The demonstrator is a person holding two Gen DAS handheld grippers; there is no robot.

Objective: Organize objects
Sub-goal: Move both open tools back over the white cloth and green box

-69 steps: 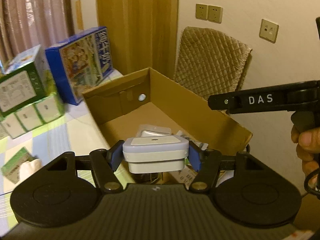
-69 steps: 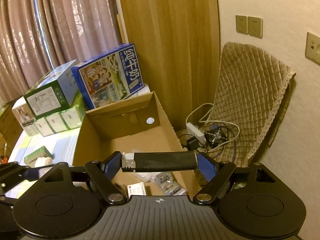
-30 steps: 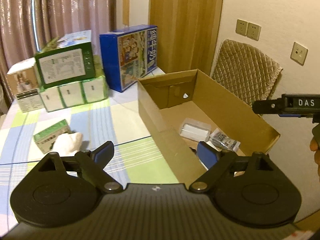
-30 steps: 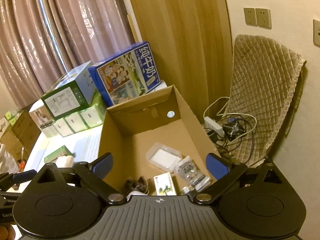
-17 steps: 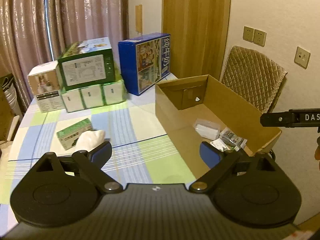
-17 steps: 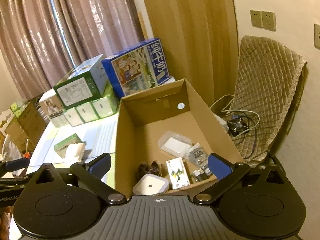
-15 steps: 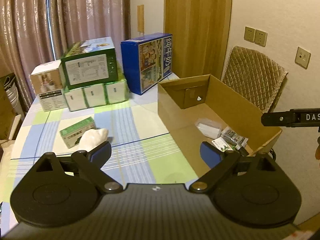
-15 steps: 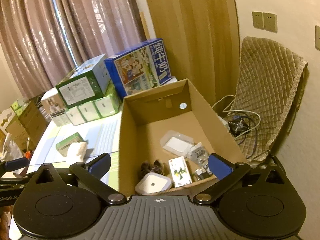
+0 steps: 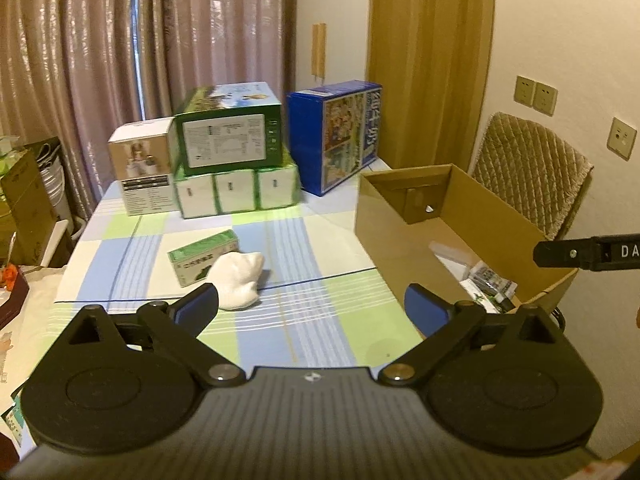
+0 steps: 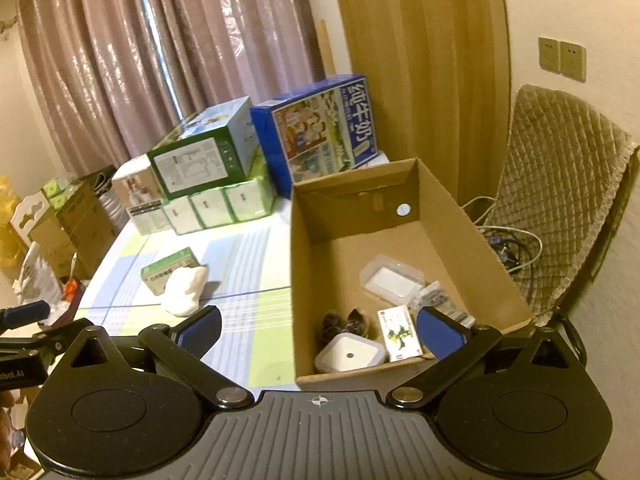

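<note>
An open cardboard box (image 10: pixel 304 280) (image 9: pixel 384 232) stands on the table's right side. Inside lie a white square device (image 10: pixel 350 354), a clear plastic case (image 10: pixel 392 278), a small printed carton (image 10: pixel 399 333), a dark furry item (image 10: pixel 344 322) and a packet (image 10: pixel 438 298). On the checked tablecloth, left of the box, lie a small green carton (image 9: pixel 202 255) (image 10: pixel 170 264) and a white lumpy object (image 9: pixel 238 278) (image 10: pixel 184 290). My left gripper (image 9: pixel 310 306) is open and empty above the table's near part. My right gripper (image 10: pixel 318 328) is open and empty, near the box's front wall.
Stacked green and white cartons (image 9: pixel 236 160) and a blue carton (image 9: pixel 336 136) fill the table's far edge. A quilted chair (image 10: pixel 560 208) and cables (image 10: pixel 508 240) lie right of the box. The other gripper's black arm (image 9: pixel 588 256) reaches in from the right. Curtains hang behind.
Both grippers have let go of their loads, the white device and a black-handled tool, and drawn back and up from the box. The white device now lies in the box.
</note>
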